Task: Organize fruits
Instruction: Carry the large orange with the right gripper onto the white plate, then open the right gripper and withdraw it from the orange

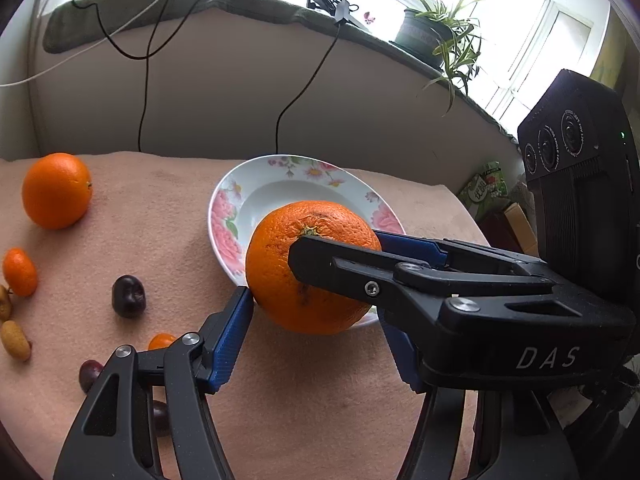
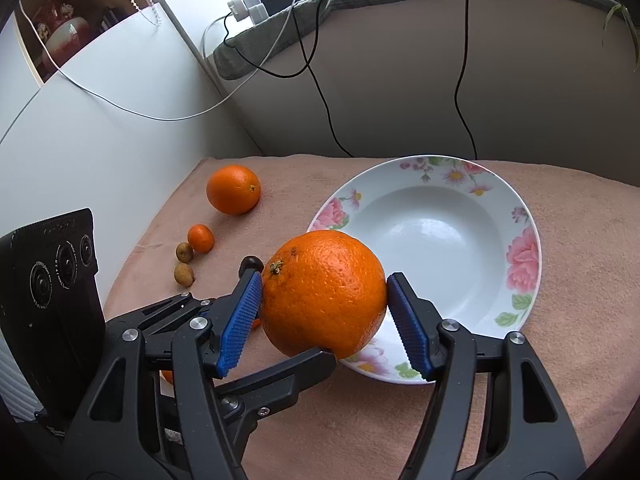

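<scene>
A pink-beige cloth [image 2: 560, 280] bears a floral plate [image 2: 524, 248], oranges and small fruits.

Both grippers crowd one large orange [image 2: 324, 294], the left gripper [image 2: 316, 364] crossing under the right gripper [image 2: 324, 320], so neither has room to swing inward. Ahead of the right gripper the floral plate [image 2: 524, 216] lies bare. Off to its left, a second orange [image 2: 233, 189], a kumquat [image 2: 201, 238] and two longans [image 2: 184, 273] clutter the cloth. The wall rises behind them.
</scene>
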